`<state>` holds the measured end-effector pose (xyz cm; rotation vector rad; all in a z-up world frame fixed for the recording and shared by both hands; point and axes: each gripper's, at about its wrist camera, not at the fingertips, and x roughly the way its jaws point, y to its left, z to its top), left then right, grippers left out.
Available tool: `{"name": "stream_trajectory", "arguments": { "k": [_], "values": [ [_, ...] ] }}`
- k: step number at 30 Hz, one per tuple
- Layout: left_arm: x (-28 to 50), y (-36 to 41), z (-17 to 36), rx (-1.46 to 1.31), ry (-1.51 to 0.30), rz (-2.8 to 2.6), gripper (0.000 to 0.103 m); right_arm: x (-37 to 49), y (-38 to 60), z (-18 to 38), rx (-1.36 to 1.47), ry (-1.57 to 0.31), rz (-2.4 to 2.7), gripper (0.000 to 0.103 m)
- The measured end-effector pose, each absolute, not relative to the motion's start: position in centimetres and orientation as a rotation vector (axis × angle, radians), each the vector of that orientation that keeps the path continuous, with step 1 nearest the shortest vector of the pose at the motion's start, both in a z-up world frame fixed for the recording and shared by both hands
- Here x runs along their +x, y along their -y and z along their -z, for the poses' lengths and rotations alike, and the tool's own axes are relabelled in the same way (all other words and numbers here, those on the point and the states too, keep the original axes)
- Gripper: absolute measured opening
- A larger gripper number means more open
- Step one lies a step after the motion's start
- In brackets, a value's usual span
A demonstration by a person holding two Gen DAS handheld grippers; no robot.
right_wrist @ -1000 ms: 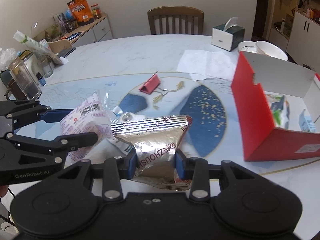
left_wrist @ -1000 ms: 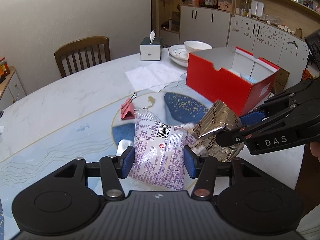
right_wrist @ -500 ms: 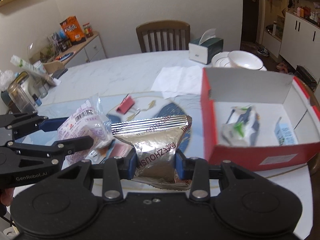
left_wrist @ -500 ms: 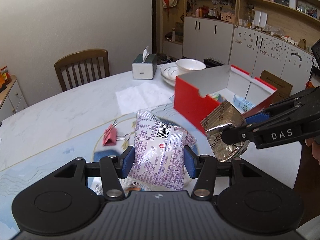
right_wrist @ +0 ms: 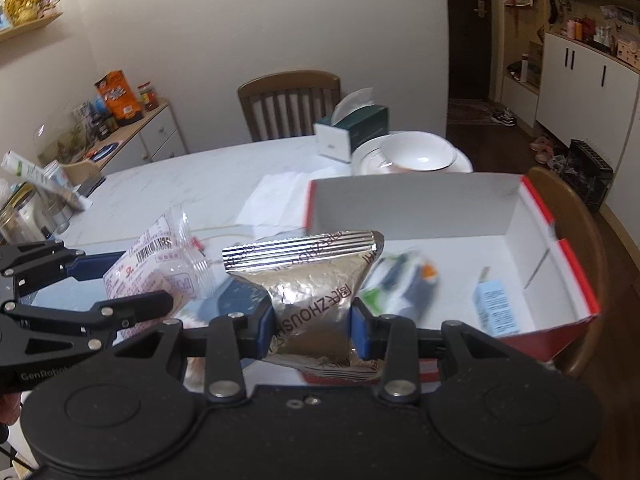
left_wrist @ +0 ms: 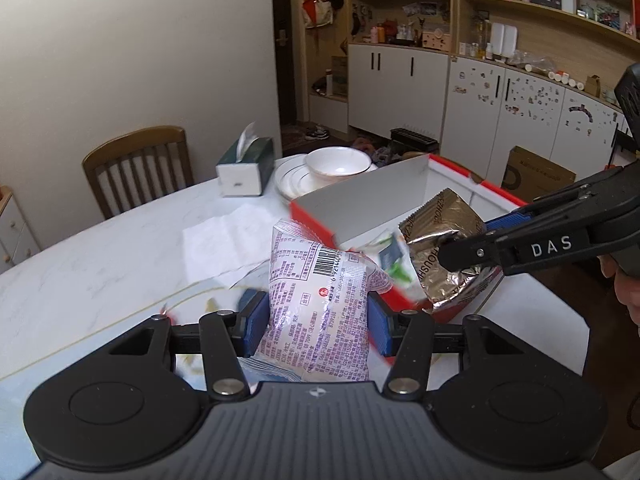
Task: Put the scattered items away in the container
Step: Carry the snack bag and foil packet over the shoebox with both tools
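Left gripper (left_wrist: pixel 316 326) clamps purple-print packet (left_wrist: pixel 320 300), long axis toward 12 o'clock. Right gripper (right_wrist: pixel 312 320) clamps silver pouch (right_wrist: pixel 308 280), crimped end toward 12 o'clock, over red box (right_wrist: pixel 560 264).

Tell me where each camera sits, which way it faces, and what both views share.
Left wrist: on the left tongs, looking along them at the pink packet they clamp; right tongs and a hand edge show.
Right wrist: on the right tongs, facing the held foil packet; left tongs show.
Shared: red box, bowl, tissue box, chair.
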<state>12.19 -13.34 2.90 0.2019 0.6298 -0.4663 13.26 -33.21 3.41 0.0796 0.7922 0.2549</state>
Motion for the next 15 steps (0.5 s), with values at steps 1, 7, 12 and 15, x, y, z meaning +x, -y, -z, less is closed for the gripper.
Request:
{"name": "stream_trajectory", "arguments": {
  "k": [1, 7, 12, 15],
  "values": [
    [12.4, 14.0, -3.0, 0.204, -0.627, 0.471, 0.051, 13.5, 33.9, -3.5, 0.085, -0.788, -0.249, 0.037],
    [13.6, 18.2, -3.3, 0.234, -0.616, 0.509, 0.051, 14.6, 37.5, -3.9, 0.084, -0.769, -0.219, 0.037],
    [15.1, 21.3, -3.1, 0.259, -0.613, 0.527, 0.051, 16.0, 40.1, -3.9, 0.072, -0.764, -0.189, 0.037],
    [16.2, 22.7, -2.9, 0.263, -0.619, 0.530, 0.051, 16.9, 41.4, -3.8, 0.071, -0.764, -0.172, 0.037]
  ]
}}
